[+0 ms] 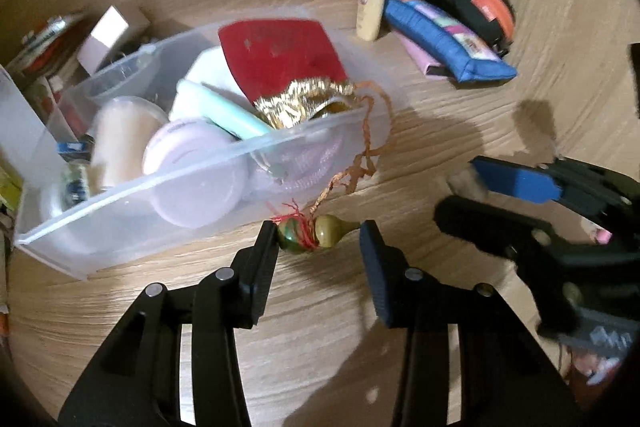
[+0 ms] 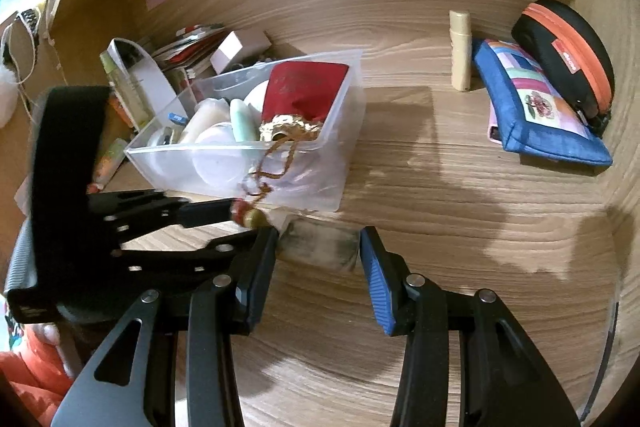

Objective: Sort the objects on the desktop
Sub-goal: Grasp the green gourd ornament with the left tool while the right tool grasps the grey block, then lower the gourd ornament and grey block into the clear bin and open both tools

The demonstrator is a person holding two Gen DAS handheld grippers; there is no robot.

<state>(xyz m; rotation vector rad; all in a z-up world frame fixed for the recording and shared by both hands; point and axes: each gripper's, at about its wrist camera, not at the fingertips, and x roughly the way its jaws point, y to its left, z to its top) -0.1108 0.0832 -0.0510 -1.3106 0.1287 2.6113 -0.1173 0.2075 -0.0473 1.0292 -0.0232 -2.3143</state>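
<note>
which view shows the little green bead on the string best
The left wrist view. There the green bead lies sharp on the desk between the open left gripper fingers, its string running up to the clear bin. In the right wrist view the bead is small, blurred and partly hidden.

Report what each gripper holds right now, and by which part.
Nothing is gripped. The left gripper is open around the green bead pendant on the red pouch's cord. The right gripper is open around a grey block on the desk.
</note>
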